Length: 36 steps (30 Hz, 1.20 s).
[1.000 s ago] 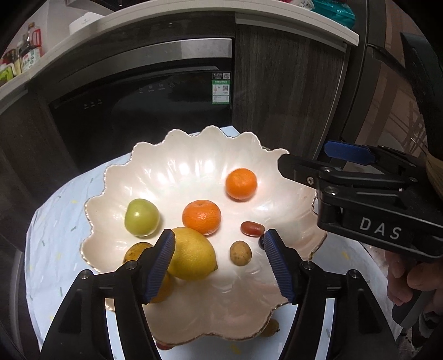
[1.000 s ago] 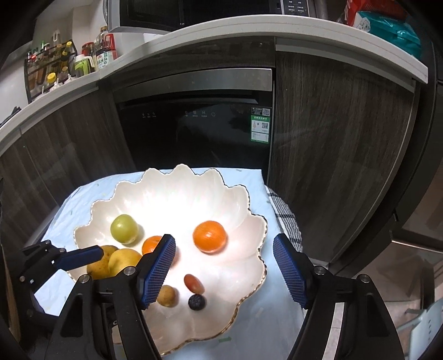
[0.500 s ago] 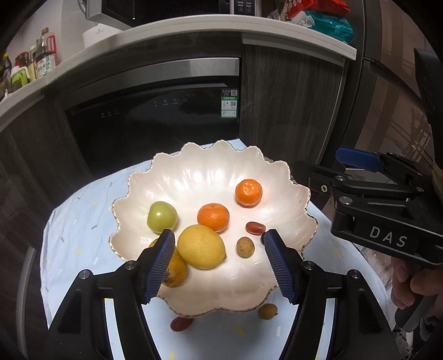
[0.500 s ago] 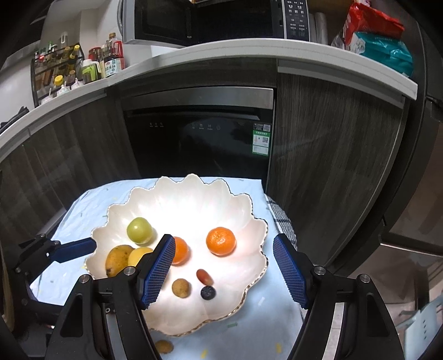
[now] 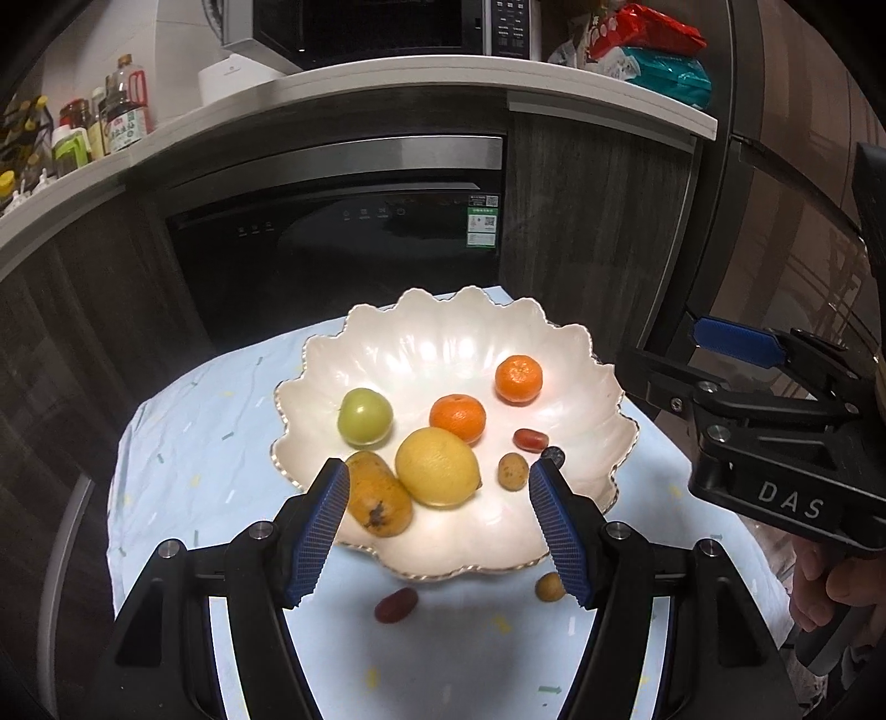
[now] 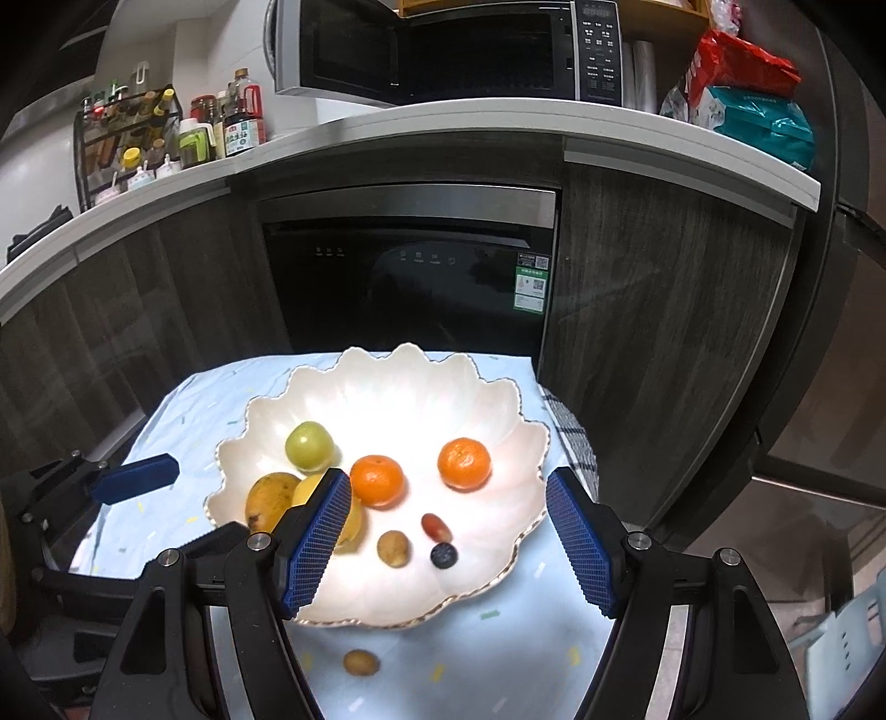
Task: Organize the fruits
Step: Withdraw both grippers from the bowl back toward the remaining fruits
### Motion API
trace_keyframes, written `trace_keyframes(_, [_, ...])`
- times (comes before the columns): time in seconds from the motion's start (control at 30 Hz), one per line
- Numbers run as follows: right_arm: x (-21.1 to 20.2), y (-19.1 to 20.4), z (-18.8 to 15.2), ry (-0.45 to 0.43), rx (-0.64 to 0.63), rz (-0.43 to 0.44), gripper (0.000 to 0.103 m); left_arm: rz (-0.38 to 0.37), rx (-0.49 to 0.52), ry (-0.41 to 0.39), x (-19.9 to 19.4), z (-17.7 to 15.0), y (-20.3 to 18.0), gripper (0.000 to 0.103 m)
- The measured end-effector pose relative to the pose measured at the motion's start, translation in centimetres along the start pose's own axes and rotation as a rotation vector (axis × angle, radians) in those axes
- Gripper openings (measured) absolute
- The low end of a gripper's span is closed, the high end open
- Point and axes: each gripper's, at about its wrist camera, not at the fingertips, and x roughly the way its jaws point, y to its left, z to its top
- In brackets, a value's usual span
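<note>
both hand-held grippers pulled back, left hand-held gripper [image 5: 440, 523] agape, bowl [image 5: 581, 354] rim unobstructed

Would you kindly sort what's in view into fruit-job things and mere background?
Job: scalloped bowl, its fruit such as the lemon, plus the red grape and small brown fruit on the cloth.
Background: microwave, sauce bottles, snack bags.

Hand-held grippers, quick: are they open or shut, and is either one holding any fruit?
Left hand-held gripper: open, holding nothing, above the near rim of the bowl.
Right hand-held gripper: open, holding nothing, also above the bowl.
</note>
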Motion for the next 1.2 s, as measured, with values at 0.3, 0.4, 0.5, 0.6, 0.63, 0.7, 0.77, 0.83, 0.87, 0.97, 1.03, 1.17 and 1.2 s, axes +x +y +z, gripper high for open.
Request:
trace_keyframes(0.3, [-1.1,1.4,-1.1,0.003,-0.016,0.0,0.074,0.02,-0.024,-0.01,-1.3,-1.3,1.2,0.067])
trace_keyframes(0.4, [-1.3,1.8,-1.5,0.006,-0.02,0.001,0.074,0.023,-0.029,-0.011,-1.5,-1.7,1.5,0.067])
trace_keyframes(0.5, [-1.5,2.1,-1.8,0.01,-0.023,0.002,0.074,0.027,-0.032,-0.012,-1.8,-2.1,1.7,0.067])
trace_keyframes(0.6, [-1.5,2.4,-2.2,0.012,-0.03,0.004,0.074,0.033,-0.034,-0.012,-1.9,-2.5,2.1,0.067])
trace_keyframes(0.63, [-1.5,2.6,-2.4,0.013,-0.031,0.003,0.074,0.035,-0.036,-0.011,-1.9,-2.6,2.2,0.067])
trace_keyframes(0.7, [-1.5,2.8,-2.8,0.015,-0.034,0.002,0.074,0.04,-0.036,-0.008,-1.9,-3.0,2.4,0.067])
trace_keyframes(0.77, [-1.5,3.0,-3.2,0.02,-0.035,0.003,0.074,0.044,-0.036,-0.004,-1.9,-3.3,2.5,0.067])
trace_keyframes(0.83, [-1.3,3.3,-3.6,0.028,-0.038,0.005,0.074,0.048,-0.035,0.0,-1.8,-3.7,2.6,0.067])
trace_keyframes(0.87, [-1.3,3.4,-3.8,0.03,-0.04,0.005,0.074,0.05,-0.032,0.001,-1.7,-3.9,2.7,0.067])
trace_keyframes(0.97, [-1.2,3.6,-4.3,0.037,-0.046,0.006,0.074,0.054,-0.024,0.005,-1.6,-4.4,2.7,0.067])
trace_keyframes(1.03, [-1.0,3.6,-4.6,0.042,-0.048,0.007,0.074,0.054,-0.019,0.007,-1.4,-4.8,2.8,0.067])
trace_keyframes(1.17, [-0.5,4.0,-5.5,0.059,-0.06,0.009,0.074,0.054,-0.008,0.018,-1.0,-5.6,2.8,0.067])
trace_keyframes(1.2, [-0.4,4.1,-5.7,0.062,-0.062,0.01,0.074,0.052,-0.006,0.021,-0.9,-5.9,2.8,0.067])
